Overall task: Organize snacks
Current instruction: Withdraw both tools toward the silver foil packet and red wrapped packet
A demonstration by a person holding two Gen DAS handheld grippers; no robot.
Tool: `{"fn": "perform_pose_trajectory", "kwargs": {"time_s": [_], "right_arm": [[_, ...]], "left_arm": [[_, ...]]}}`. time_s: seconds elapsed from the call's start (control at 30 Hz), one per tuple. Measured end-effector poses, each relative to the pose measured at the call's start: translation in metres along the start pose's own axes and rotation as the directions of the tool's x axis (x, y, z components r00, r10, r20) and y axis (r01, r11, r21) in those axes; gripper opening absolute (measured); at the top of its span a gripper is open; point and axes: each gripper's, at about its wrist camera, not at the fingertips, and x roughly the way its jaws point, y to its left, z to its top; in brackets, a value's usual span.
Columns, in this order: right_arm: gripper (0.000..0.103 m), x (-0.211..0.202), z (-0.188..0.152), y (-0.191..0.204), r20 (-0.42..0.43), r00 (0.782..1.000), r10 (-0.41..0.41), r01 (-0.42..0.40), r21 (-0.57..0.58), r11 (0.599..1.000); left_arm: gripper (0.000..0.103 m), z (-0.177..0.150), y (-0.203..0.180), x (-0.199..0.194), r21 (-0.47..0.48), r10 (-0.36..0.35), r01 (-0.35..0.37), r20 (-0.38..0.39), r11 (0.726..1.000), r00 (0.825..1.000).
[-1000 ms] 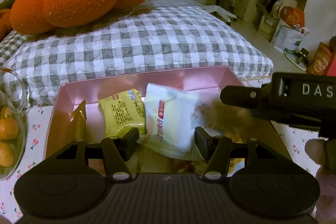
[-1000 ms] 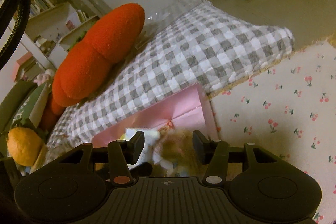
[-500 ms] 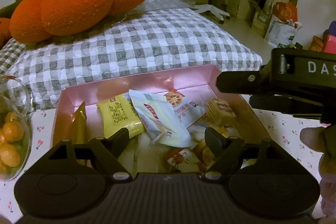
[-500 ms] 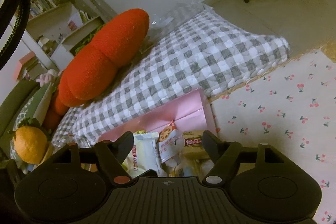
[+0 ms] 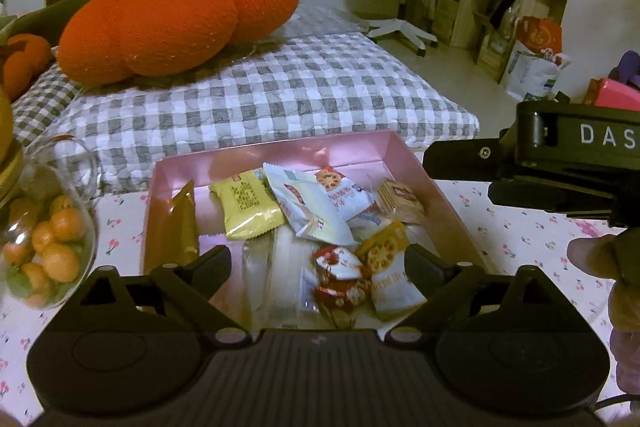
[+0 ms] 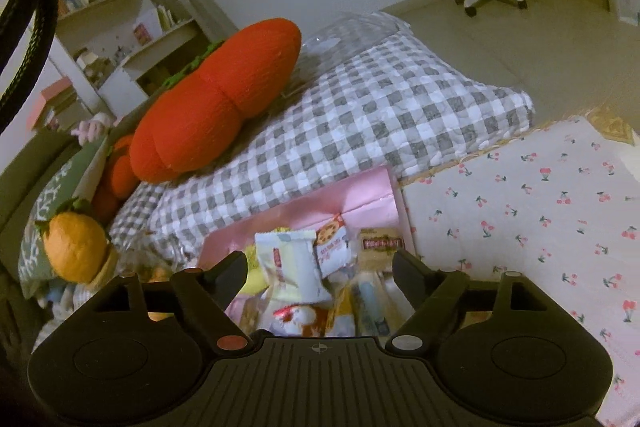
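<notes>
Cherry-print cloth [image 5: 520, 227] covers the work surface; a checked quilt [image 5: 280, 99] and an orange cushion [image 5: 168, 23] lie behind it, with a glass jar [image 5: 48, 227] of small orange fruits at the left edge.

Your pink box [image 5: 280, 155] sits on the cloth, its far wall against the quilt. The snacks are inside it: gold packet [image 5: 174, 223] along the left wall, yellow packet [image 5: 244, 205], white packet [image 5: 308, 211], cookie packet [image 5: 340, 195], cracker pack [image 5: 400, 199] toward the right wall, and nearer you a red-white packet [image 5: 340, 279] and an orange-white one [image 5: 390, 267] on top of a clear wrapper. They overlap loosely rather than lying in rows.

Your left gripper [image 5: 318, 263] hangs above the near end of the box; its jaws have just been opening and stand wide, and the snacks seen between them lie below in the box, none pinched. Your right gripper [image 6: 320, 267] is in the same condition: jaws just opened, wide, nothing clamped, pointing at the box's right half.

Judgement: collection looks done or nearly so. No loose snack shows on the cloth in either view, though the near side is hidden behind the gripper bodies. What may be left is tidying the pile, or checking the area you cannot see. No lid is in view.
</notes>
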Motion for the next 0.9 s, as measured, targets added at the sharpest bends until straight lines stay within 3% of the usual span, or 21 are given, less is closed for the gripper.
{"fn": "perform_pose_trajectory", "kwargs": {"time_s": [0.43, 0.7, 0.9], "right_arm": [[0.087, -0.041, -0.024, 0.014, -0.025, 0.999, -0.043, 0.041, -0.058, 0.997], [0.088, -0.052, -0.046, 0.016, -0.06, 0.996, -0.068, 0.064, -0.067, 0.996], [0.095, -0.051, -0.062, 0.015, -0.065, 0.993, -0.098, 0.092, -0.085, 0.992]], "left_arm": [[0.101, -0.026, 0.002, -0.037, -0.031, 0.014, -0.015, -0.015, 0.999, 1.0], [0.102, -0.048, 0.022, -0.051, -0.081, 0.039, -0.043, -0.049, 0.996, 0.998], [0.102, -0.065, 0.043, -0.057, -0.132, 0.051, -0.059, -0.065, 0.989, 0.997]]}}
